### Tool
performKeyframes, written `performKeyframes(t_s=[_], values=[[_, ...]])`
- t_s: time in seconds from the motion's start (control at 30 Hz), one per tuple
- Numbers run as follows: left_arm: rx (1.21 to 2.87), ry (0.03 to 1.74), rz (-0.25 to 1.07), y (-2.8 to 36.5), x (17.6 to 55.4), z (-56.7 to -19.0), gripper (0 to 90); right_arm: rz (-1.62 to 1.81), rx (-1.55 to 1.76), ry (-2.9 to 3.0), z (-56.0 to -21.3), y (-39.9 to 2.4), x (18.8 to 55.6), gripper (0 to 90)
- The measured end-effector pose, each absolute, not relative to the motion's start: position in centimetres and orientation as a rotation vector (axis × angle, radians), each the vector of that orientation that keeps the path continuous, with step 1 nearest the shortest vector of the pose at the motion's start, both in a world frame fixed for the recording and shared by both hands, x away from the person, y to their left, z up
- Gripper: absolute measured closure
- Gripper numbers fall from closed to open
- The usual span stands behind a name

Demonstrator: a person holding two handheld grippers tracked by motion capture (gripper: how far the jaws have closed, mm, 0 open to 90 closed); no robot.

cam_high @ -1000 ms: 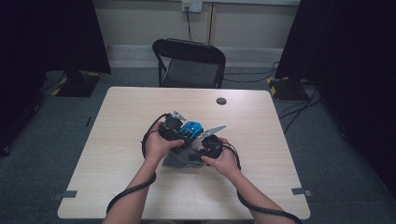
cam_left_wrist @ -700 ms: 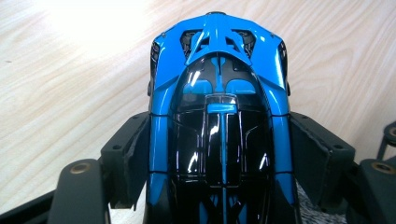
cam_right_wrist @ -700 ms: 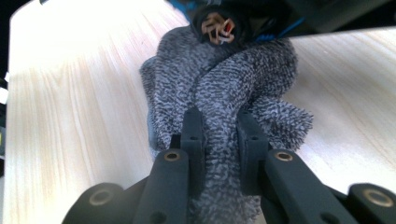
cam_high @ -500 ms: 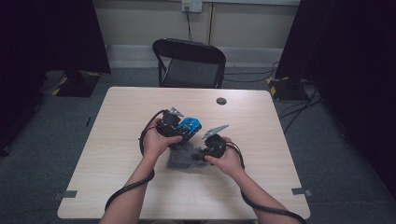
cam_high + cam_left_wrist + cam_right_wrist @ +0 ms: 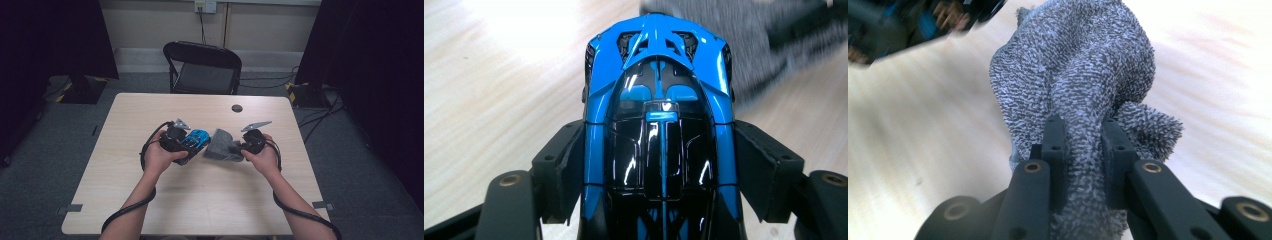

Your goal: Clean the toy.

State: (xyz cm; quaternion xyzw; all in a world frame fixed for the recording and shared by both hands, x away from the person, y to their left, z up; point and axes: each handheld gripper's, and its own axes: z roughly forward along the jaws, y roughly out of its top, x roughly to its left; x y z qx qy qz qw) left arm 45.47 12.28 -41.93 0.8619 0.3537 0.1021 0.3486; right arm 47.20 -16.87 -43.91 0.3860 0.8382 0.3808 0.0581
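Gripping blue toy car (image 5: 659,125) with left fingers (image 5: 559,170); right fingers (image 5: 1055,150) pinching grey cloth (image 5: 1073,75)

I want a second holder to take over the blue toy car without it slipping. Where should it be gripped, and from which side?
Grip the blue toy car across its mid-body flanks, coming from the rear along its length, as the left gripper does. The sides there run nearly parallel and give the pads flat faces; the nose tapers and would probably slip out.
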Motion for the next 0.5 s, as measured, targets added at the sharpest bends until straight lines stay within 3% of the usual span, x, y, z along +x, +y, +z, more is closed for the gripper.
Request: performKeyframes(t_s=[0.5], values=[[2.25, 0.867, 0.235, 10.6, 44.6, -42.6, 28.2, 1.226, 1.174, 2.53, -43.6, -15.9, 47.6, 77.0]])
